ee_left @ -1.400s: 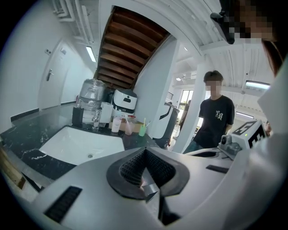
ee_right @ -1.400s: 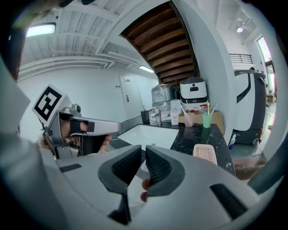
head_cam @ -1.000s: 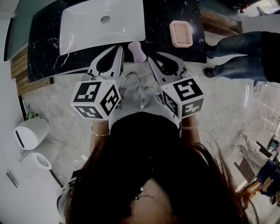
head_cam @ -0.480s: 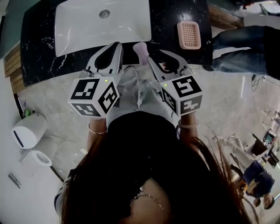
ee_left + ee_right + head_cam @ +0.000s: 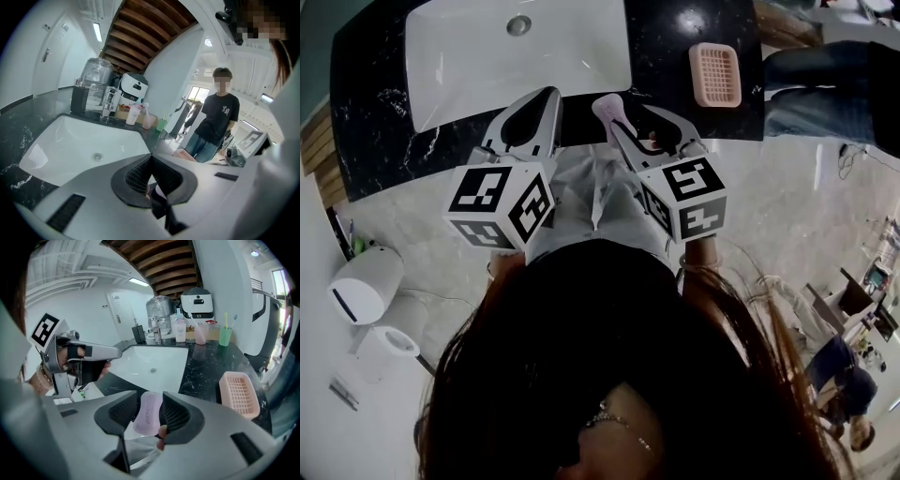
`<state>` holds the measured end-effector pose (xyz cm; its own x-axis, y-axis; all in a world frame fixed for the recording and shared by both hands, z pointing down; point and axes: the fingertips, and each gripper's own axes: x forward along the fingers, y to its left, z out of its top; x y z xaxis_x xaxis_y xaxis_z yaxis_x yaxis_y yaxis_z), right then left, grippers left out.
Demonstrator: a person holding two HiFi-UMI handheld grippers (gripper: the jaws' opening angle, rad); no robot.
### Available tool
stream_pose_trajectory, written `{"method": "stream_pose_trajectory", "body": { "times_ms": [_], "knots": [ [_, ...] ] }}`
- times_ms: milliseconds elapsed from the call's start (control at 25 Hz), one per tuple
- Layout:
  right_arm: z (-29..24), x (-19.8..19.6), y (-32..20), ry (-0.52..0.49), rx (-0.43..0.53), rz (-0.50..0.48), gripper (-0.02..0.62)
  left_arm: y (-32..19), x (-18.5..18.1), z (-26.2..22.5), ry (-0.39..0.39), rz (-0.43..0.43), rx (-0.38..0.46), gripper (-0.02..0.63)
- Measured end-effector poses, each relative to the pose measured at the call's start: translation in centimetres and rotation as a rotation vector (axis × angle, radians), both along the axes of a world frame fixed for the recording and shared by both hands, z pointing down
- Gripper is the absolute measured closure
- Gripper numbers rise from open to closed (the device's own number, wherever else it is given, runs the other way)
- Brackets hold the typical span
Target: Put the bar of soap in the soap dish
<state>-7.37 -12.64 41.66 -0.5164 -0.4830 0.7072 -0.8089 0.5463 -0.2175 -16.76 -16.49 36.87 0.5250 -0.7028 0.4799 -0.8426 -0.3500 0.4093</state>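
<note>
- Head view: the bar of soap [image 5: 612, 110] lies at the front edge of the desk [image 5: 670, 42], just beside the near right corner of the sink [image 5: 516, 61]. The soap dish [image 5: 714, 75] sits well apart from it, further right on the desk, and is empty. The right gripper [image 5: 639, 120] hangs over the soap, with the left gripper [image 5: 546, 94] beside it above the sink's front rim. Risk: with the soap this close to the edge, a sideways nudge from a jaw could push it off onto the floor [image 5: 787, 206].
- Left gripper view: the jaws are closed tip to tip with nothing between them. A person [image 5: 218, 117] stands beyond the far end of the desk, in a bright room with white walls.
- Right gripper view: the jaws have just been opening and now stand fairly wide, with the soap between them. The right pad looks to be against the soap and the left pad stands clear, so no clamp is judged.
- Risk: closing off-centre could tilt the smooth, rounded bar so that it slips out.
- Surface and room: the desk is glossy black marble, where soap is likely to slide. Bottles and cups [image 5: 201, 333] line its back, under a wooden slatted ceiling [image 5: 164, 263].
</note>
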Motion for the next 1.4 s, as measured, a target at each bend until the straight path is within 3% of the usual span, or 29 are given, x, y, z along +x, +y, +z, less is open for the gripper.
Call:
{"method": "stream_pose_trajectory", "body": {
  "times_ms": [520, 1400],
  "knots": [
    [4.3, -1.3, 0.0, 0.083, -0.126, 0.017, 0.390, -2.4, -1.6, 2.3, -0.002, 0.057, -0.049, 0.614],
    [7.0, -1.7, 0.1, 0.183, -0.215, 0.043, 0.377, -3.7, -2.0, 3.7, 0.028, 0.120, -0.086, 0.614]
  ]
}}
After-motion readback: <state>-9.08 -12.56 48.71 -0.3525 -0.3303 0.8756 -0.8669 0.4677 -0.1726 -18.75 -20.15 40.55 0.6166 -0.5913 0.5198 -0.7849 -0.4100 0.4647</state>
